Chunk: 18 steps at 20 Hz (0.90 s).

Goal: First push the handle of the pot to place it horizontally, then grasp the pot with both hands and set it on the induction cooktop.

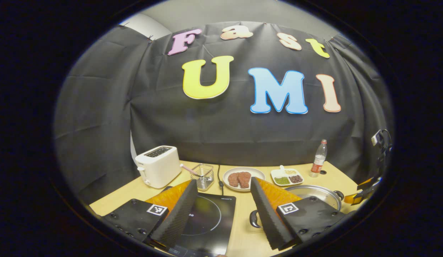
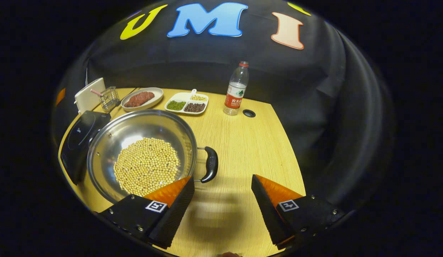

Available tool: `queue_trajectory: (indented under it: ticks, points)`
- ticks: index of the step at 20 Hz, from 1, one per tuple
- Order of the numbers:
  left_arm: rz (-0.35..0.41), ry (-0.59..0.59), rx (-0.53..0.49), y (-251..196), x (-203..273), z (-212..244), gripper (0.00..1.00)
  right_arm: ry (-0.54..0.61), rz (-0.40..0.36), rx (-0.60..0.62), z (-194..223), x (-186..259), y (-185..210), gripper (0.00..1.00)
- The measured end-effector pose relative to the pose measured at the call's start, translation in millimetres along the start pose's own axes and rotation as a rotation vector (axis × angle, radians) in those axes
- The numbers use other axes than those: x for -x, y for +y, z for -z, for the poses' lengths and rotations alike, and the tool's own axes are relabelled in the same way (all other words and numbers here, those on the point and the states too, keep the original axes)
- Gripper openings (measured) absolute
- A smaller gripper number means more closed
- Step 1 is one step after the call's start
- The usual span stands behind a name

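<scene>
A steel pot point(image 2: 141, 153) holding soybeans stands on the wooden table, its rim next to the black induction cooktop point(image 2: 78, 139) on its left. A black loop handle point(image 2: 209, 164) sticks out of the pot's right side. My right gripper point(image 2: 222, 177) is open above the table, and its left finger sits just over the pot's near rim below that handle. In the left gripper view my left gripper point(image 1: 223, 180) is open above the cooktop point(image 1: 203, 217). The pot point(image 1: 314, 194) lies to its right, with a black handle point(image 1: 254, 218) showing beside the right finger.
At the back of the table stand a white toaster point(image 1: 159, 170), a wire basket point(image 1: 202, 175), a plate of meat point(image 1: 242, 178), a divided dish of beans point(image 1: 286, 176) and a water bottle point(image 2: 236, 89). A cable hole point(image 2: 248, 113) lies near the bottle.
</scene>
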State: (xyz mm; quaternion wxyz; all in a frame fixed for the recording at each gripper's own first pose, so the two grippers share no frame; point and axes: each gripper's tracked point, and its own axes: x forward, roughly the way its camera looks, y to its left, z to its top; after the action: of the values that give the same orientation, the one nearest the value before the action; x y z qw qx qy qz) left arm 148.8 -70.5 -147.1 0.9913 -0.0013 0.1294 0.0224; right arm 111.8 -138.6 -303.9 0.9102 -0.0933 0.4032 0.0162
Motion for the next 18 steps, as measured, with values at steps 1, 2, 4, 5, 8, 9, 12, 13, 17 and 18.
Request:
queue_trajectory:
  ticks: [1,2,4,5,8,9,12,13,17,18]
  points:
    - [0.009,0.013,0.005,-4,-4,4,0.94,-0.027,0.0,-0.01,-6,3,-2,0.98]
    - [0.022,0.029,0.013,-10,-9,10,0.94,-0.053,0.001,-0.02,-11,6,-3,0.98]
    - [0.048,0.066,0.033,-21,-18,22,0.94,-0.089,-0.009,-0.042,-19,11,-2,0.98]
    - [0.064,0.085,0.035,-27,-23,26,0.97,-0.105,-0.009,-0.049,-23,12,-2,0.98]
    - [0.107,0.138,0.009,-46,-38,46,0.97,-0.147,-0.01,-0.082,-38,13,-4,0.98]
    - [0.121,0.159,0.001,-51,-39,54,0.97,-0.145,-0.019,-0.099,-38,12,-3,0.98]
    - [0.162,0.239,0.002,-70,-52,83,0.95,-0.139,-0.045,-0.137,-40,5,2,0.98]
    - [0.172,0.264,0.006,-75,-55,91,0.97,-0.136,-0.053,-0.144,-41,1,5,0.98]
    - [0.199,0.345,0.013,-87,-63,114,0.98,-0.115,-0.083,-0.151,-40,-14,15,0.98]
    - [0.206,0.361,0.014,-90,-64,119,0.98,-0.107,-0.091,-0.153,-39,-15,17,0.98]
